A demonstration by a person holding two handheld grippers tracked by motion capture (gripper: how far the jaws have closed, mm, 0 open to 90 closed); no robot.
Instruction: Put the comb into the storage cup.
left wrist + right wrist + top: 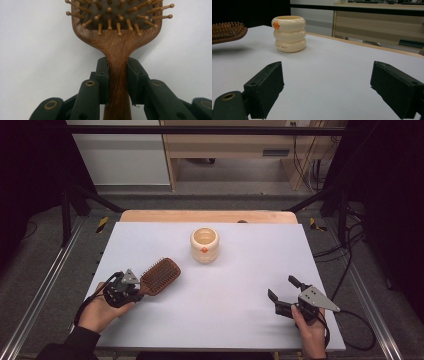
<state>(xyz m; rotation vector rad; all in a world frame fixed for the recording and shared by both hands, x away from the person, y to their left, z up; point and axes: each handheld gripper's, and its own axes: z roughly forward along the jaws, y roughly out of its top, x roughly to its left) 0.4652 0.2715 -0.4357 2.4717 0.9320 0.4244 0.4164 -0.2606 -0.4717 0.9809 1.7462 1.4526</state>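
High view: our left gripper (pixel 131 289) is clamping the hairbrush (pixel 161 275) by its handle. Our right gripper (pixel 284 295) is hanging wide open, holding nothing. We are seeing the cream cup (pixel 204 245) standing upright, its inside looking bare.

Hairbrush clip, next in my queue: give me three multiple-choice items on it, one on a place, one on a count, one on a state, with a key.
1. Where on the hairbrush does the left claw grip?
A. the bristle head
B. the handle
C. the far tip

2. How many stacked rings form the side of the cream cup?
A. three
B. one
C. five

3. How do the jaws of the right claw stand?
A. shut on the cup
B. shut on the hairbrush
C. open, with bare table between them

Key:
1 B, the left gripper view shows both pads pressed on the narrow wooden handle below the bristles.
2 A, the right gripper view shows three bulges, one above another.
3 C, the right gripper view shows the jaws wide apart with nothing between them.
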